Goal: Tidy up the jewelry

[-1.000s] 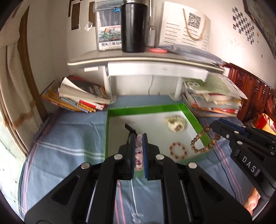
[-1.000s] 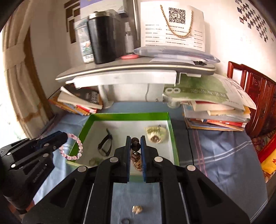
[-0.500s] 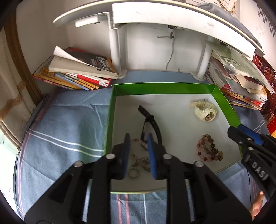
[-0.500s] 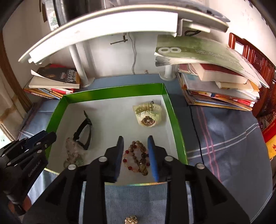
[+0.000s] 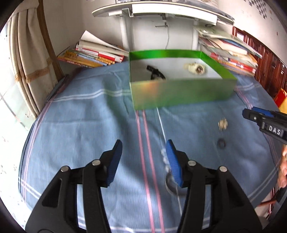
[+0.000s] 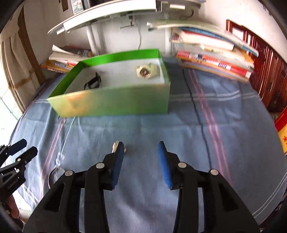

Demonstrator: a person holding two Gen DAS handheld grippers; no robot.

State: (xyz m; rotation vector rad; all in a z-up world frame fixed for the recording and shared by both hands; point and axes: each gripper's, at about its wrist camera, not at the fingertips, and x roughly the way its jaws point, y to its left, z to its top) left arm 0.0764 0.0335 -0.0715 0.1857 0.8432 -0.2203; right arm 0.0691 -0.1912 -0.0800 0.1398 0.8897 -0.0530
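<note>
A green box (image 5: 181, 93) (image 6: 114, 102) stands on the blue cloth with a black watch (image 5: 155, 72) (image 6: 93, 82) and a cream watch (image 5: 194, 68) (image 6: 147, 70) inside. My left gripper (image 5: 143, 158) hangs low over the cloth in front of the box, its jaws opening and nothing between them. A clear bead piece (image 5: 166, 161) lies just beside its right finger. My right gripper (image 6: 141, 159) is likewise opening and empty. A small gold trinket (image 5: 223, 124) (image 6: 115, 146) rests on the cloth at its left fingertip. A dark ring (image 5: 221, 143) lies nearby.
Stacks of books (image 5: 93, 57) (image 6: 215, 57) flank the box at the back, under a white shelf (image 5: 161, 10). A wooden chair (image 6: 265, 71) stands at the right. A thin white cord (image 5: 161, 121) runs across the striped cloth. A curtain (image 5: 26, 53) hangs at the left.
Both grippers let their bead bracelets go into the box, then drew back and sank toward the cloth in front of it. Both sets of jaws have spread wider.
</note>
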